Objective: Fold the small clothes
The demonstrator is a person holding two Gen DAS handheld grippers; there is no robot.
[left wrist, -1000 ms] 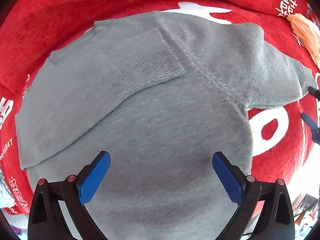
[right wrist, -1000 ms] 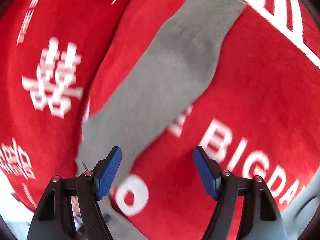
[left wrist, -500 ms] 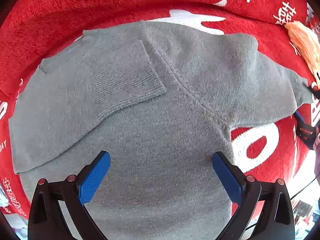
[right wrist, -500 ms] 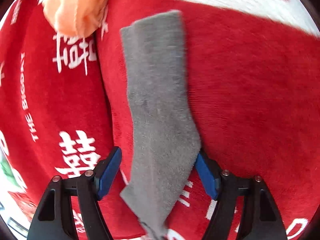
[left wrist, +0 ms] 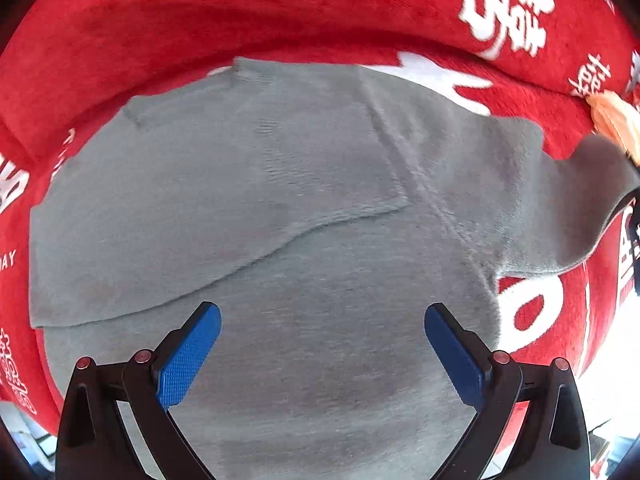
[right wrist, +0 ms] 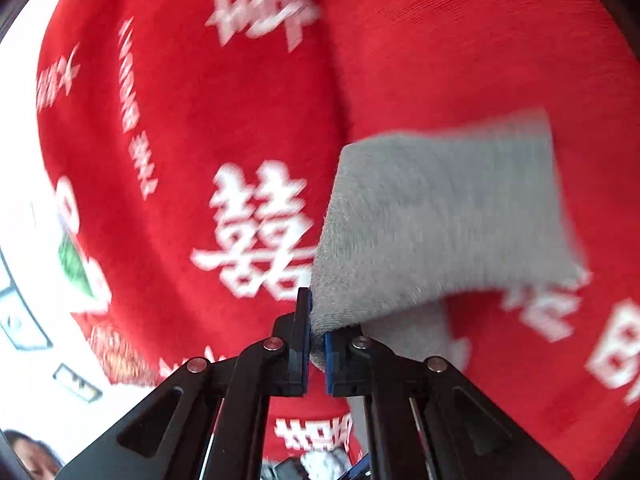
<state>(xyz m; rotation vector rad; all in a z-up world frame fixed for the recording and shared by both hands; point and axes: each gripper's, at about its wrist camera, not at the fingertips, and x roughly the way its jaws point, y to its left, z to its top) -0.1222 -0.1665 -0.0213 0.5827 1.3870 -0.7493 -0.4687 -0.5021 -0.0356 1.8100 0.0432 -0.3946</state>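
A grey knit sweater (left wrist: 320, 264) lies spread on the red blanket (left wrist: 240, 20). One sleeve is folded across its chest; the other sleeve (left wrist: 580, 200) stretches off to the right and lifts at its end. My left gripper (left wrist: 322, 344) is open and hovers over the sweater's lower body. My right gripper (right wrist: 317, 332) is shut on the edge of the grey sleeve (right wrist: 440, 220) and holds it above the blanket.
The red blanket (right wrist: 200, 120) with white characters covers the whole surface. An orange cloth (left wrist: 616, 120) lies at the far right, beyond the sleeve end. The blanket's edge and a pale floor show at the lower right (left wrist: 612, 344).
My right gripper has closed on the sleeve and lifted it. The left gripper has drifted a little, with the sweater shifting in its view; its jaws stay open.
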